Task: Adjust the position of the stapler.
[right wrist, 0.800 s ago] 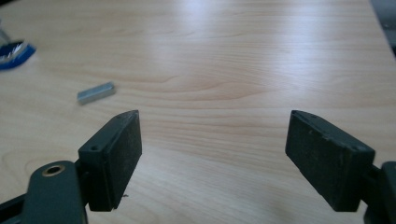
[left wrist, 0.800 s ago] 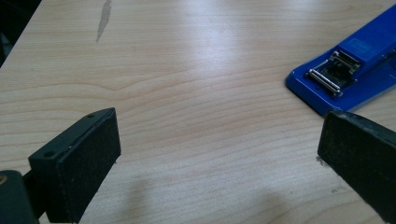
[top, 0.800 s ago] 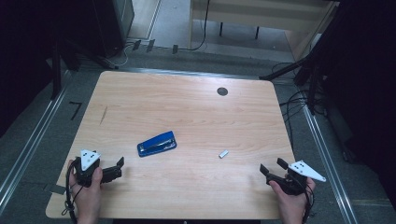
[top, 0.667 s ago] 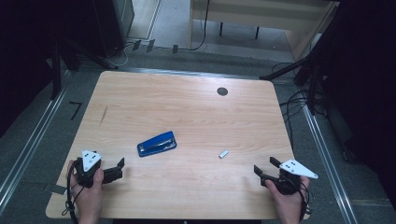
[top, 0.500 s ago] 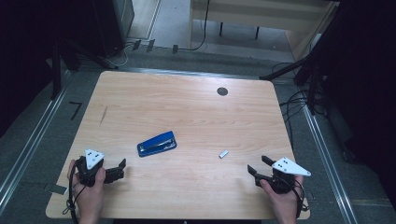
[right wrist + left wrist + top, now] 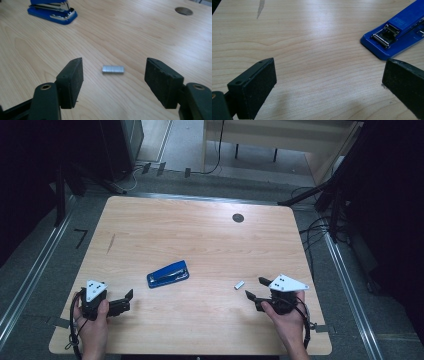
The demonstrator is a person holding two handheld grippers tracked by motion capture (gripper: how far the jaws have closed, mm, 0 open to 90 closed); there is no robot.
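Observation:
A blue stapler lies near the middle of the wooden table. Right of it rests a small silver strip of staples. My right gripper is open at the front right, pointing at the staples, which lie just ahead between its jaws in the right gripper view; the stapler is far off at upper left there. My left gripper is open at the front left, low over bare wood. In the left gripper view the stapler is ahead to the right.
A round cable hole sits near the table's far edge, also seen from the right gripper. A dark streak marks the wood at the left. Cables and furniture legs lie on the floor beyond the table.
My right gripper has moved left along the front edge toward the strip of staples. The left gripper has shifted slightly right. The stapler and the staples have stayed in place.

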